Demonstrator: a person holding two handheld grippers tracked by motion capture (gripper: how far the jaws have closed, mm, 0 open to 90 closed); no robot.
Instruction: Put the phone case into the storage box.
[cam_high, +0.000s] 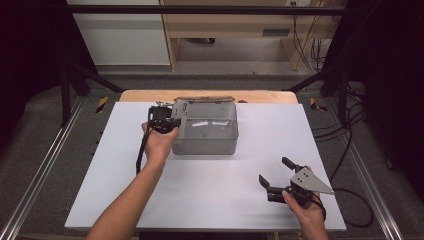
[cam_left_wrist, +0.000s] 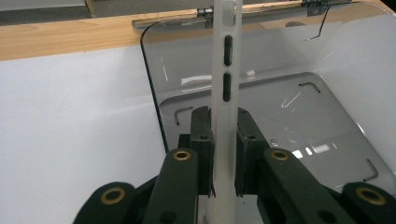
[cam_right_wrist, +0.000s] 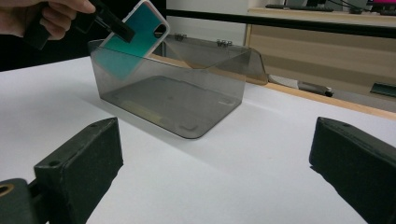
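Teal-backed and rimmed in translucent white, the soft phone case (cam_right_wrist: 133, 35) sits clamped edge-on between the jaws of the left gripper (cam_left_wrist: 223, 154), which are clenched on its thin sides. In the left gripper view the case's long axis runs straight out from the jaws, its side button slots facing the camera, and its far end reaches over the open smoky-grey clear plastic box (cam_high: 207, 130). In the right gripper view the case tilts at a slant, its lower corner already dipped just inside the box's near left corner, its camera cut-out end up and outside. The box's hinged lid (cam_right_wrist: 210, 53) lies swung back toward the wooden table edge (cam_left_wrist: 56, 39), so the opening is free from above. The drop appears to turn on this: the box floor lies below and ahead of the case, so the case's long axis would need laying down along the box's length. The right gripper (cam_high: 280, 177) rests well apart on the white tabletop (cam_high: 210, 195), jaws spread wide and holding nothing; the left hand (cam_high: 159, 142) is plainly the nearer.
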